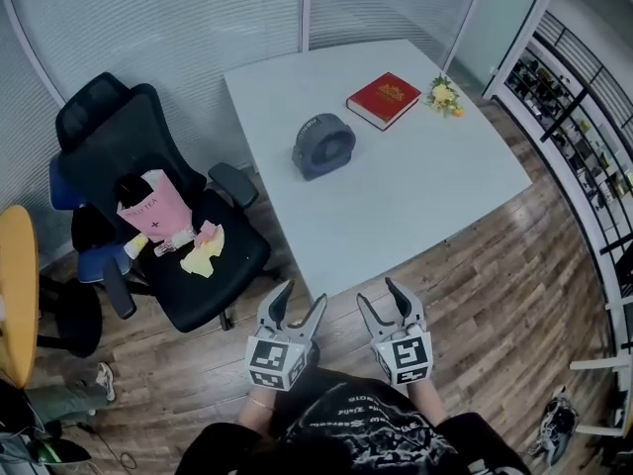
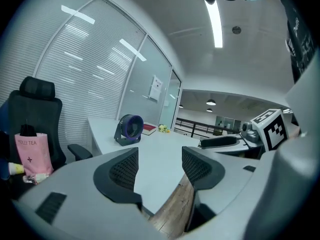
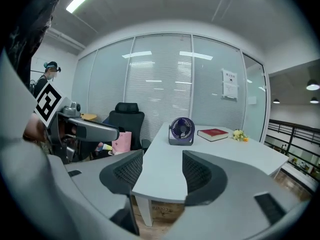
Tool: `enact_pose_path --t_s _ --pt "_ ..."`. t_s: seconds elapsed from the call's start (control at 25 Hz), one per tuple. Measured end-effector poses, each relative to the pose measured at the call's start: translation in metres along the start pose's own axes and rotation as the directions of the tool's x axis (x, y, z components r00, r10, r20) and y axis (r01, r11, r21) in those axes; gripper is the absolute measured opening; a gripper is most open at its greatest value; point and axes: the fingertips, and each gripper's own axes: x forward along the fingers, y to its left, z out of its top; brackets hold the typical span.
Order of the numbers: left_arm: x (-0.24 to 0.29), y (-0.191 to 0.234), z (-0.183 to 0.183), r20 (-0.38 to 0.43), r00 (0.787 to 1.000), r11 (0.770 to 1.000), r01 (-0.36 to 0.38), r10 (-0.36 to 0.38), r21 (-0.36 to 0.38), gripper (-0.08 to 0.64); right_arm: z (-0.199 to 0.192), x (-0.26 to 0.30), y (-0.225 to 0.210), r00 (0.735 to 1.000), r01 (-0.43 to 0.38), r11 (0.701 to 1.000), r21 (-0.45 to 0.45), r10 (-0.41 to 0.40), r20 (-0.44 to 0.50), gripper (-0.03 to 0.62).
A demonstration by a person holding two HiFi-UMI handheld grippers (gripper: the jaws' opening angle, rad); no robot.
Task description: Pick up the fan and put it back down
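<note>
Sitting left of fan (image 1: pixel 323 146), pink "TEA" bag (image 1: pixel 153 208)

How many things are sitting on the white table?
3: the fan nearest the camera, the red book beyond it, and the yellow flowers right of the book. Nothing seems hidden.

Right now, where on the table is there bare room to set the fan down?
The table is bare across its near half, from the fan to the near edge, and on the right below the red book and flowers. The far strip holding those three is crowded; the chair seat is cluttered.
</note>
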Motion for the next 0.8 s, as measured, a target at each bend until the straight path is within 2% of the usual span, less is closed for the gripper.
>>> enact_pose_path --t_s 0.16,0.52,0.8 --pt "0.032 0.027 0.015 0.006 1.000 1.000 0.011 -0.011 -0.020 0.282 0.013 0.029 -0.015 0.999 0.044 0.999 0.005 -0.044 -0.009 0.255" --pt "0.085 0.056 0.043 -0.003 0.994 0.994 0.110 -0.110 0.026 0.282 0.030 0.077 -0.038 0.992 0.127 0.991 0.029 -0.127 -0.007 0.255" --pt "0.100 0.063 0.052 -0.009 0.993 0.993 0.114 -0.114 0.040 0.250 0.031 0.092 -0.048 0.990 0.139 0.989 0.055 -0.139 -0.015 0.255"
